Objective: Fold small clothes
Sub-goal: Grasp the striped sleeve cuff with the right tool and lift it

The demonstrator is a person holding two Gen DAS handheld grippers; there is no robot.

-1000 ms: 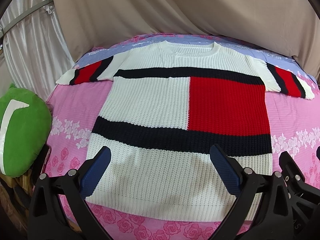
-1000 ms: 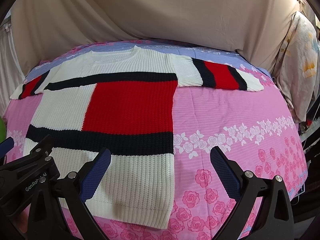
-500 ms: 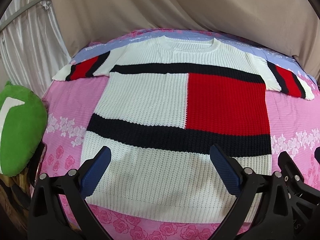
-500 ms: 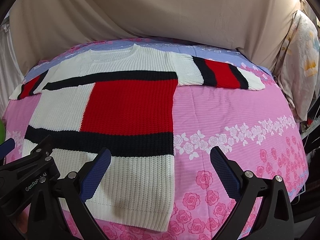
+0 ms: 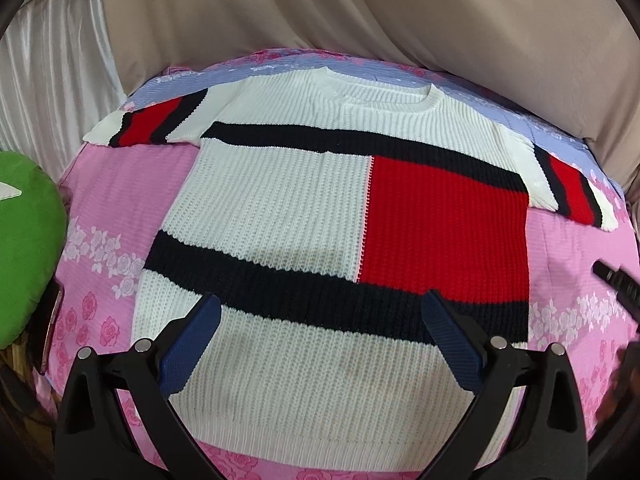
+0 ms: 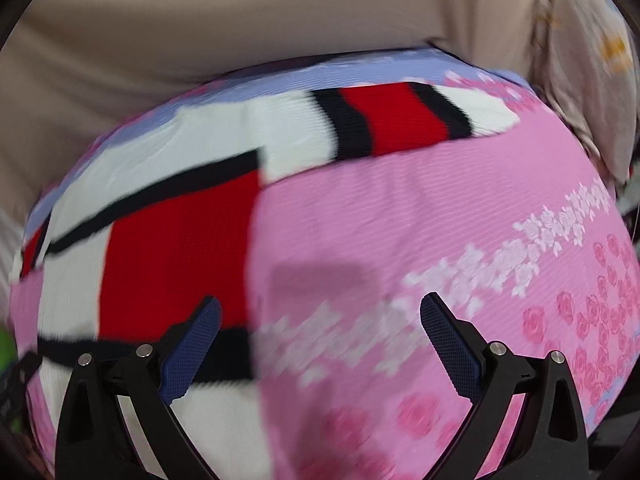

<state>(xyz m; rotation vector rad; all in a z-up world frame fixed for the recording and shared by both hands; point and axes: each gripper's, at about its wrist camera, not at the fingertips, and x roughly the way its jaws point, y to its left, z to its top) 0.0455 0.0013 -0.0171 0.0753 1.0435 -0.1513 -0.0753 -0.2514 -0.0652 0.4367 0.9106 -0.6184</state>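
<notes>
The right gripper [image 6: 320, 340] has swung rightward off the sweater [image 6: 168, 248], now over bare pink bedsheet [image 6: 440, 208].

We note a pink bedsheet [image 5: 132, 184] printed with roses and bands of pale flowers, with a lavender-blue strip along its far edge; it covers the whole work surface. At the left edge we record a green cushion [image 5: 28, 248] with a white mark, and just below it a dark flat object [image 5: 50, 330] we cannot identify. Beige drapery [image 5: 360, 16] hangs behind, with a white curtain [image 5: 52, 80] to its left. In the blurred right wrist view, a pale floral cloth [image 6: 592, 60] hangs at far right.
</notes>
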